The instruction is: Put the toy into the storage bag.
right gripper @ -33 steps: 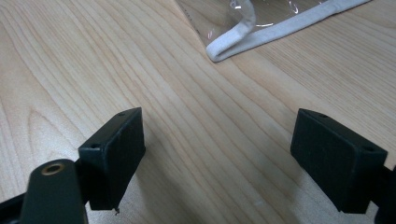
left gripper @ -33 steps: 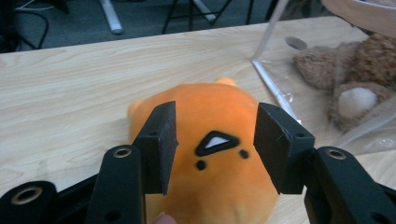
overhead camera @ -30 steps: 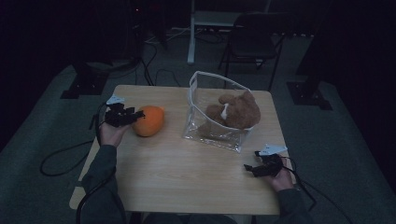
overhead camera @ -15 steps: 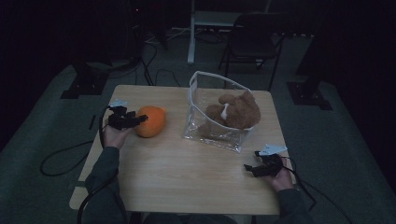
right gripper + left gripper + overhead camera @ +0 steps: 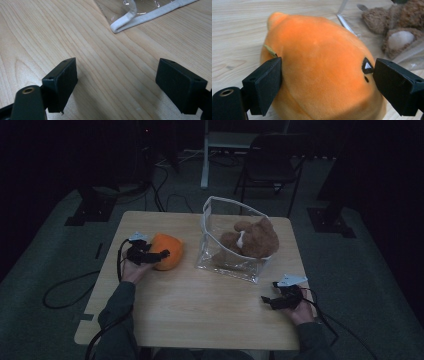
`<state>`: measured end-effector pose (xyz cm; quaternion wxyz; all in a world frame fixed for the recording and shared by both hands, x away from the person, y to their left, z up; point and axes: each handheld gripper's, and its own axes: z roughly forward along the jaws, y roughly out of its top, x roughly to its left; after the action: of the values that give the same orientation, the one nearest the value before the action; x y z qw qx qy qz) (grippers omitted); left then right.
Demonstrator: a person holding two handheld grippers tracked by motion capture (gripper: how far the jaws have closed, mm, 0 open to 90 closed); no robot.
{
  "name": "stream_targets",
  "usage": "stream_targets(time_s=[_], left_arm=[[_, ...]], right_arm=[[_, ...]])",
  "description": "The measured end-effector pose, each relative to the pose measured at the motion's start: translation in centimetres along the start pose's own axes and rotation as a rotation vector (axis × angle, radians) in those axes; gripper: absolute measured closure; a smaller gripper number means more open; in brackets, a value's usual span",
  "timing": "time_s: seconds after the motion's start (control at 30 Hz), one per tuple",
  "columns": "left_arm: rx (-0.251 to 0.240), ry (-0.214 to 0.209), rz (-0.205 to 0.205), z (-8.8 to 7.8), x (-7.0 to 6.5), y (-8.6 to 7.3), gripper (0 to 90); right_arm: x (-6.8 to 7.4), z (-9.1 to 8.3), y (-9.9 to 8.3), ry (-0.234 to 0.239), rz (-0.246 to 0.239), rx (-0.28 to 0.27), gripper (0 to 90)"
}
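The left gripper (image 5: 325, 85) has just been opening; its jaws stand wide around the orange plush (image 5: 319, 67), which sits between them on the table (image 5: 200, 310) at the left. The right gripper (image 5: 116, 85) rests at the near right, jaws wide apart, holding nothing, near the clear bag (image 5: 230, 265).

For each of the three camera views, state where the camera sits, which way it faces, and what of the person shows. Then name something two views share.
High view: above the person's side, looking forward and down on the table; forearms, left gripper and right gripper show.
Left gripper view: rides the left gripper, facing the orange plush toy between its black jaws.
Right gripper view: rides the right gripper, facing bare wood and the clear bag.
Shared: the high and left gripper views both show the brown teddy bear.
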<state>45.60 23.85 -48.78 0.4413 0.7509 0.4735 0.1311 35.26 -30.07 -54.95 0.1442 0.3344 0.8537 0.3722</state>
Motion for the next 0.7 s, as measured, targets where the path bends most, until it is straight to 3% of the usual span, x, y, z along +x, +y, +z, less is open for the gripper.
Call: stream_targets(time_s=[0.2, 0.27, 0.33, 0.4, 0.43, 0.57, 0.7], left_arm=[[-0.002, 0.021, 0.001, 0.8, -1.0, 0.1, 8.5], [0.019, 0.028, 0.021, 1.3, -1.4, 0.0, 0.0], [0.05, 0.087, 0.055, 1.9, -1.9, -0.3, 0.0], [0.048, 0.087, 0.055, 2.0, -1.9, -0.3, 0.0], [0.046, 0.09, 0.036, 1.9, -1.7, -0.3, 0.0], [0.071, 0.118, 0.055, 1.9, -1.9, -0.2, 1.0], [0.061, 0.156, 0.063, 1.6, -2.1, -0.1, 9.3]], right_arm=[[0.0, 0.0, 0.0, 0.0, -0.001, 0.0, 16.9], [0.0, 0.0, 0.0, 0.0, 0.0, 0.0, 17.0], [0.0, 0.0, 0.0, 0.0, 0.0, 0.0, 17.0], [0.0, 0.0, 0.0, 0.0, 0.0, 0.0, 17.0], [0.0, 0.0, 0.0, 0.0, 0.0, 0.0, 17.0], [0.0, 0.0, 0.0, 0.0, 0.0, 0.0, 17.0], [0.0, 0.0, 0.0, 0.0, 0.0, 0.0, 17.0]])
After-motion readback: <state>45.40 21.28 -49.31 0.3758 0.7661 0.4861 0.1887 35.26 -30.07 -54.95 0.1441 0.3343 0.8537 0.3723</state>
